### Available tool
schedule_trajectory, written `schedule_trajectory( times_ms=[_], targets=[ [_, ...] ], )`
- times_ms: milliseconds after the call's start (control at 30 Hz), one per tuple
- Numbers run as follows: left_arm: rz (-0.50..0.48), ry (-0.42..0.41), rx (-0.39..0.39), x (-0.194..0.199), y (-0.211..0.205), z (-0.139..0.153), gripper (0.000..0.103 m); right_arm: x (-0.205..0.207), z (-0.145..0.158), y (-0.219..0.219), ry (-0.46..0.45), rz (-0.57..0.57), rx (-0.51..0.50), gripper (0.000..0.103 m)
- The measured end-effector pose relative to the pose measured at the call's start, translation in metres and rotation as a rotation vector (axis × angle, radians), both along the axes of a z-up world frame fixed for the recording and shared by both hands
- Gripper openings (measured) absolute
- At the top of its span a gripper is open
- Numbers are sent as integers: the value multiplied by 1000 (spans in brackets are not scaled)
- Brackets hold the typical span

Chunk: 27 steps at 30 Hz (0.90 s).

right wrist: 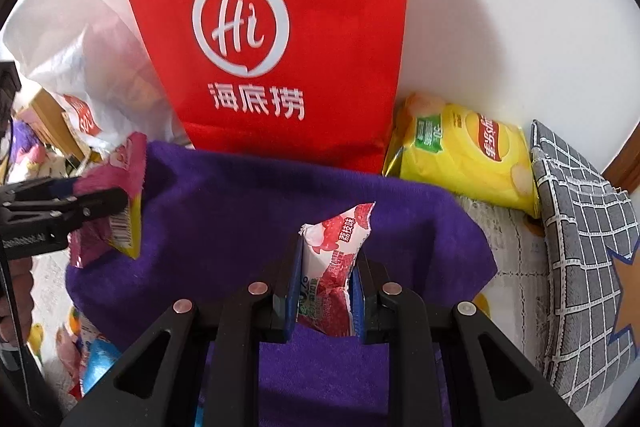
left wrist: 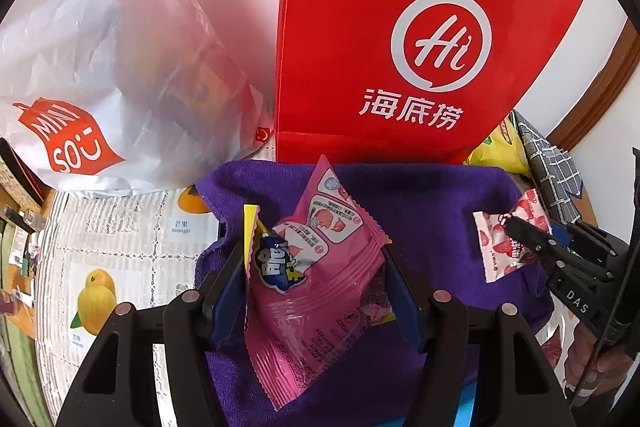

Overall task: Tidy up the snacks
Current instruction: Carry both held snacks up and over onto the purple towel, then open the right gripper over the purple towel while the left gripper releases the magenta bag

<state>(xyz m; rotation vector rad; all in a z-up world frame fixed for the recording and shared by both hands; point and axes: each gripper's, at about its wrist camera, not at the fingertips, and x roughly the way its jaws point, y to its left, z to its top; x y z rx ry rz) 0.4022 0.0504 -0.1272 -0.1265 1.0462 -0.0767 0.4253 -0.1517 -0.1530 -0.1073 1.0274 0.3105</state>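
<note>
Left gripper [left wrist: 316, 267] clamps a pink snack packet [left wrist: 320, 267] with a yellow-edged one [left wrist: 251, 227] over the purple towel [left wrist: 420, 195], likely to sort there. Right gripper [right wrist: 326, 275] pinches a strawberry-print packet [right wrist: 336, 259] above the same towel. Behind the towel stand the red Haidilao bag [right wrist: 280, 27] and, just right, a yellow chip bag [right wrist: 460, 151].
</note>
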Motion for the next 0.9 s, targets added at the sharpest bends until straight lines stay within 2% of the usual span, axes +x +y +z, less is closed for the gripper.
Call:
schedule_trajectory(
  times_ms=[300,433,533,700,733,800,900],
  targets=[
    [-14,5,-2,1,-4,-2,63,0,-13,11,51,43,-11,22],
    [-22,6,-10,0,-5,-2,63,-1,-15,13,44,45,-56,23],
    [-27,11,-12,0,-6,-3,63,-1,-12,10,40,36,-53,23],
    [-39,27,-2,1,-10,-7,63,-3,2,5,6,15,-78,41],
    [-41,32,0,1,-11,-9,63,-4,7,3,-2,12,-70,43],
    [-46,45,-1,2,-13,-12,63,-6,18,-1,-21,2,-50,53],
    [-53,56,-17,3,-15,-14,63,-10,34,-3,-71,-17,-50,62]
  ],
)
